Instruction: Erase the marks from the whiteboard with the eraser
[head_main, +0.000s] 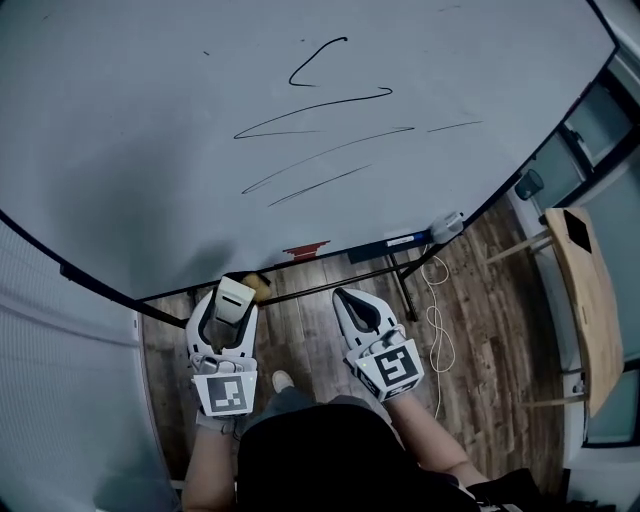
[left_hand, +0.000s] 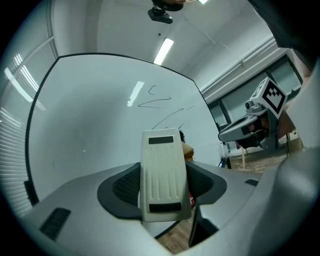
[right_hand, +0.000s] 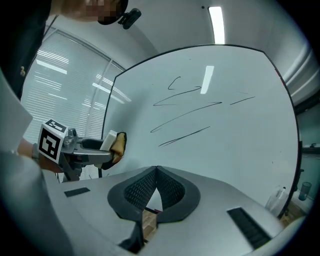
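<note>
A large whiteboard fills the head view, with black marker marks on its upper middle part. My left gripper is shut on a cream eraser with a tan felt underside; it is held below the board's lower edge, away from the marks. In the right gripper view the eraser shows in the left gripper at the left. My right gripper is shut with nothing in it, beside the left one. The marks lie ahead of the right gripper.
The board's tray holds a blue marker, a red item and a spray bottle. A wooden table stands at the right on the wood floor. A white cable lies on the floor. Window blinds are at the left.
</note>
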